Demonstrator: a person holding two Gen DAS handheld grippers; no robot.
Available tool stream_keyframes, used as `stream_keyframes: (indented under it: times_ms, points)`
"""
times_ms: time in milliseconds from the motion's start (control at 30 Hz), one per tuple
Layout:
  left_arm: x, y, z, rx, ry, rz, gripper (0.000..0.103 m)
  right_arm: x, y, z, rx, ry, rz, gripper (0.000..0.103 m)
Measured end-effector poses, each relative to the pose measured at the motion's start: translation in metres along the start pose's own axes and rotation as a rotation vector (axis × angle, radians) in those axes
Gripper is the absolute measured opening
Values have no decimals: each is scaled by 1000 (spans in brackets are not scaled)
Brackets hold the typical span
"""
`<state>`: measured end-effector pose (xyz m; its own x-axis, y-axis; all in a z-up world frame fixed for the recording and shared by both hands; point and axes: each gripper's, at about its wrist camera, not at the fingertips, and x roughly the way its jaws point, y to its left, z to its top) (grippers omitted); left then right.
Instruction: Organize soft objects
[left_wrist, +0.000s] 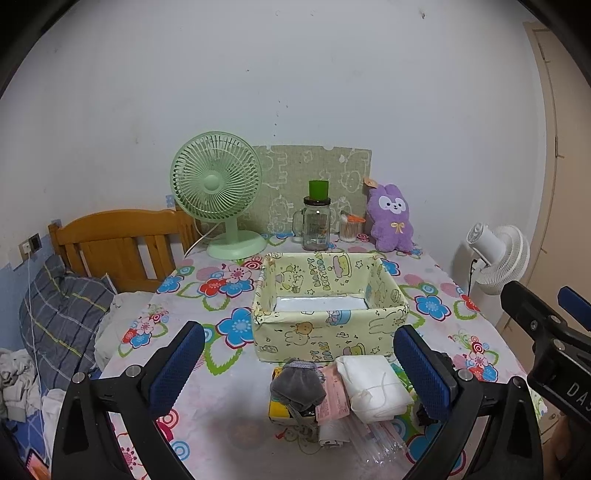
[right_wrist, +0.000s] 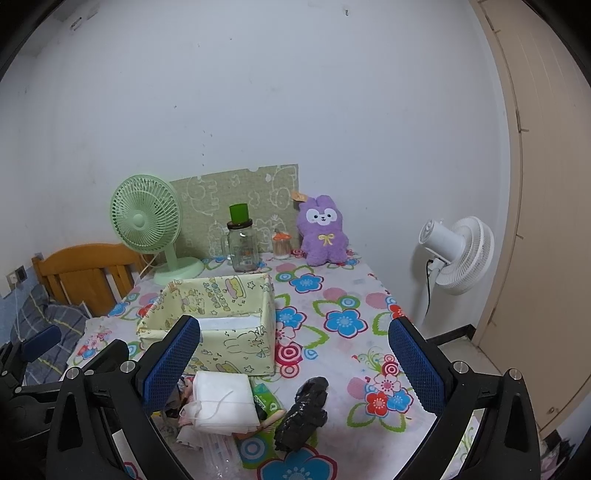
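Note:
A pale yellow fabric storage box (left_wrist: 328, 325) (right_wrist: 236, 343) with cartoon prints stands open in the middle of the table. In front of it lies a pile: a grey plush pouch (left_wrist: 297, 384), a white face mask (left_wrist: 375, 387) (right_wrist: 223, 400), a pink packet (left_wrist: 334, 398), a green tissue pack (right_wrist: 264, 400) and clear plastic wrappers (left_wrist: 369, 439). A crumpled black bag (right_wrist: 304, 411) lies to the right of the pile. My left gripper (left_wrist: 299, 373) hovers open above the pile. My right gripper (right_wrist: 293, 369) is open above the black bag. A purple plush rabbit (left_wrist: 391, 218) (right_wrist: 325, 230) sits at the back.
At the back stand a green desk fan (left_wrist: 218, 195) (right_wrist: 147, 221), a glass jar with a green cup on it (left_wrist: 316, 221) (right_wrist: 242, 240) and a cotton-swab pot (left_wrist: 349, 227). A white fan (right_wrist: 458, 254) stands right of the table; a bed with wooden headboard (left_wrist: 118, 243) lies left.

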<state>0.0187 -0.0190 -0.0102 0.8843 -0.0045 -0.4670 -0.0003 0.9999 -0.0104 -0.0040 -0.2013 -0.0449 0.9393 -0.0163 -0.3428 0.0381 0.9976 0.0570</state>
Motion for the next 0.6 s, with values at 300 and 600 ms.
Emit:
stream_keyframes:
  times_ms: [300, 600]
  points:
    - [-2, 0, 1, 2, -5, -4, 103, -4, 1, 1, -1, -1, -1, 103]
    - [-4, -4, 2, 12, -13, -23, 103, -6, -1, 3, 2, 4, -7, 103]
